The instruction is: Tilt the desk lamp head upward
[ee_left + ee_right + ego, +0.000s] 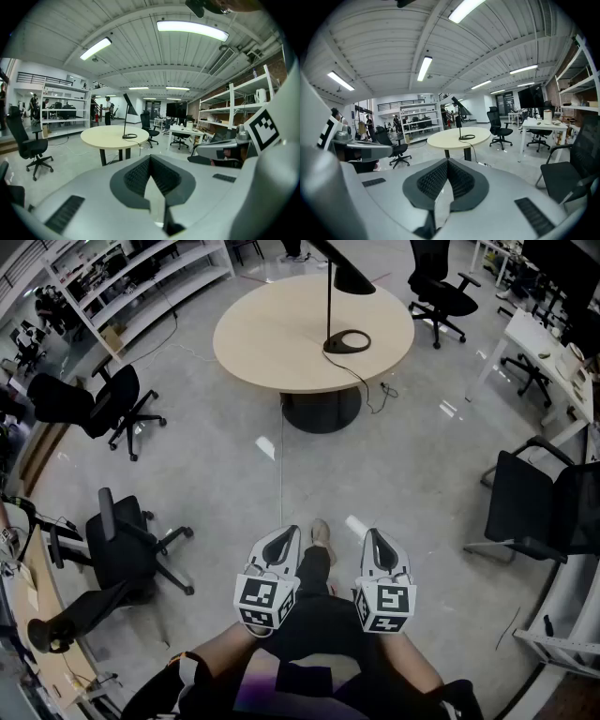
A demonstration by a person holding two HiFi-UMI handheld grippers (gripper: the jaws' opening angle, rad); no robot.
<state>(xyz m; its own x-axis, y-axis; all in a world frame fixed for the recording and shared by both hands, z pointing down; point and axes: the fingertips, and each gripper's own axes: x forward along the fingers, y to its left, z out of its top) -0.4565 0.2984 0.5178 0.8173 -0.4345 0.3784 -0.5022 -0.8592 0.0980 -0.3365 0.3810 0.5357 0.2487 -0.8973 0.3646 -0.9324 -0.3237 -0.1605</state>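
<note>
A black desk lamp [330, 298] stands on a round beige table [272, 343] far ahead of me. Its ring base [348, 341] rests on the tabletop and its cone head [353, 278] points down. The lamp [125, 117] shows small in the left gripper view, and again as the lamp [460, 123] in the right gripper view. My left gripper [287, 534] and right gripper [373, 536] are held side by side at waist height, well short of the table. Both the left gripper [150, 158] and the right gripper [447, 161] have their jaws together with nothing between them.
Black office chairs stand on the floor: chair [112, 404] and chair [127, 549] at left, chair [539, 512] at right, chair [441, 296] behind the table. The lamp's cable [375, 390] trails off the table. Shelving [141, 282] lines the far left, white desks [553, 352] the right.
</note>
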